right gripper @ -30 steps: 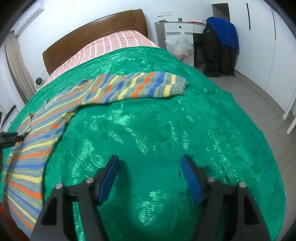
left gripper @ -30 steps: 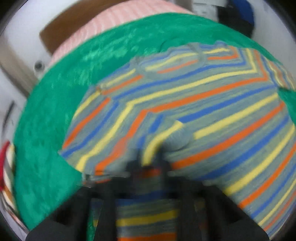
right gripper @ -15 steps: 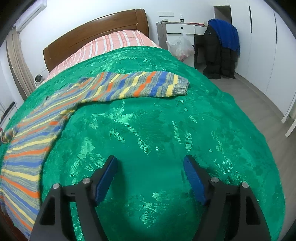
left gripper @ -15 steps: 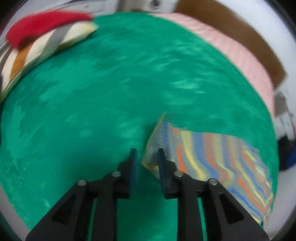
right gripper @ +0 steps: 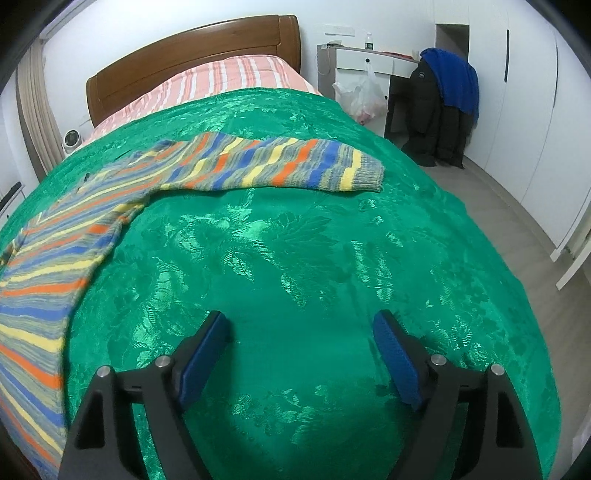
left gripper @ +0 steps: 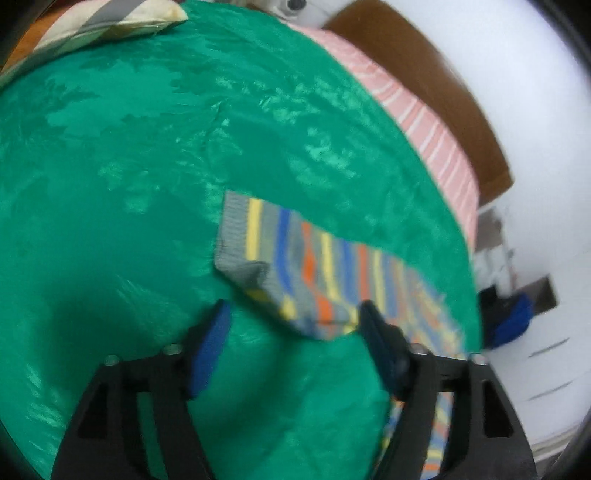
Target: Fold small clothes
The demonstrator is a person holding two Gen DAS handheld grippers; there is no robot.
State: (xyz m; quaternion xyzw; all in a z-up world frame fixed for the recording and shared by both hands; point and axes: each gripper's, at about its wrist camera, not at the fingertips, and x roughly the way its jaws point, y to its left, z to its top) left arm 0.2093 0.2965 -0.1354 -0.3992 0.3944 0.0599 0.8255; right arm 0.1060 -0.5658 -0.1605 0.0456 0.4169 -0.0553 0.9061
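change: our left gripper (left gripper: 291,325) jaws opening, striped knit sweater sleeve (left gripper: 295,258) dropped outstretched on green bedspread (left gripper: 110,184) | right gripper (right gripper: 299,336) opening, empty | meaning: sweater spread, folding next

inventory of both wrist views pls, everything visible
sweater: 1, striped grey/blue/yellow/orange, spread on the bedspread; one sleeve out flat, other sleeve lying ahead of the left hand-held gripper
bedspread: 1, green, covers most of the bed
sheet: 1, pink striped, at the head end
headboard: 1, brown wood, against the wall
pillow: 1, cream with grey stripes, at the bed's edge
fan: 1, white, beside the bed
desk: 1, white, far corner
bag: 1, white plastic, hanging at the desk
coats: black under blue, draped by the desk
left hand-held gripper: jaws opening, sleeve cuff loose between them
right hand-held gripper: jaws opening, nothing between them, over bare bedspread
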